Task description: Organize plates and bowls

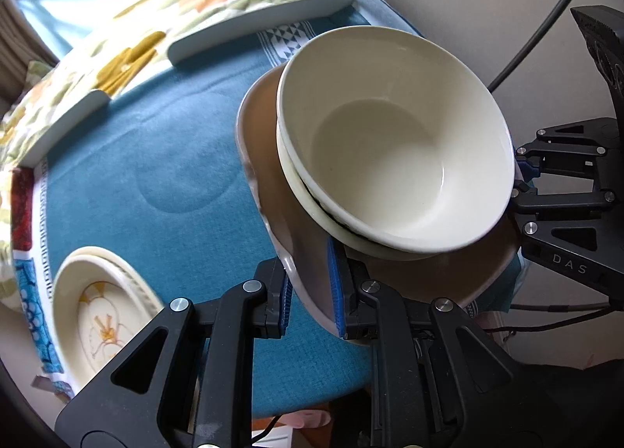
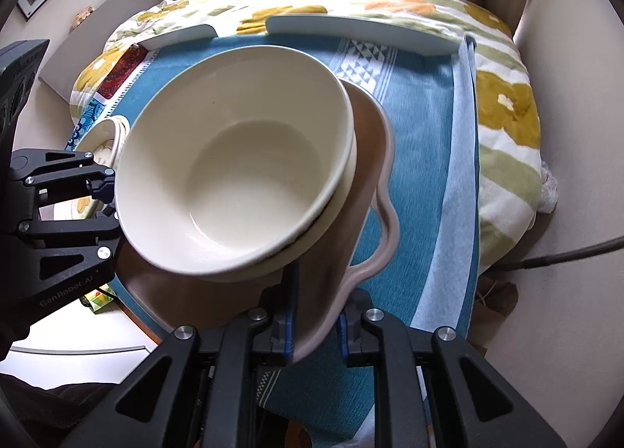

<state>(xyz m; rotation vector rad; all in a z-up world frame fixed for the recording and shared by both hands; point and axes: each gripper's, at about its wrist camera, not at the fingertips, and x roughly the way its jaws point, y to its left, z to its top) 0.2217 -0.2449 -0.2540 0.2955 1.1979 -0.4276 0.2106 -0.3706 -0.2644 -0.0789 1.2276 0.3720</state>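
Now both grippers, left (image 1: 312, 301) and right (image 2: 316, 325), have fingers clamped on opposite rims of the plate (image 1: 308, 249), carrying stacked bowls (image 1: 394, 140) just above the bench (image 1: 163, 159); next needs level, matched carrying.

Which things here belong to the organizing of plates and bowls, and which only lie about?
Job: brown wavy-rimmed plate, cream stacked bowls, floral dish, left gripper, right gripper.
Lying about: flowered blanket, blue tablecloth.
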